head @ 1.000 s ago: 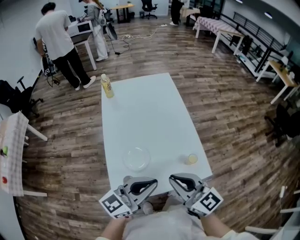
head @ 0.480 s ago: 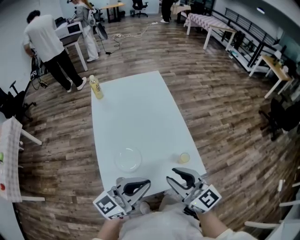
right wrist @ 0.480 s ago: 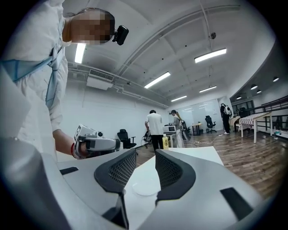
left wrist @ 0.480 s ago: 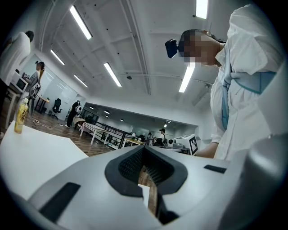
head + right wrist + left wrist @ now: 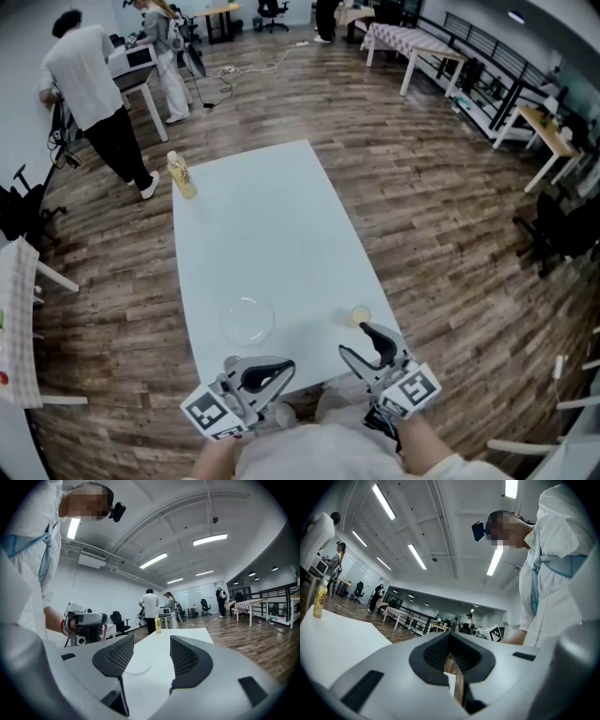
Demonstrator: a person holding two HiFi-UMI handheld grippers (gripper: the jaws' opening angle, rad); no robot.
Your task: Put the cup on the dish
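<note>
Head view, cup (image 5: 360, 315): on table (image 5: 272, 234) near front edge, at 12 o'clock of R gripper (image 5: 367, 343), just beside, not held.
Head view, dish (image 5: 247, 320): at cup's 9 o'clock, apart.
Head view, risk: cup sits close to table's edge; an off-centre approach could knock it over or off.
L gripper (image 5: 451, 667) view, tool: jaws together, nothing btw.
R gripper view, tool: jaws opening, wide, empty; dish ahead, cup out of view.
R gripper view, risk: aim looks off the cup, so could miss.
Writing: bottle (image 5: 181, 175) label too small; none legible.

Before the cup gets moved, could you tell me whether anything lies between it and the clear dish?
Nothing visible does. The small yellowish cup and the clear round glass dish stand apart on the white table, with only bare tabletop between them; the yellow bottle stands at the far corner.
</note>
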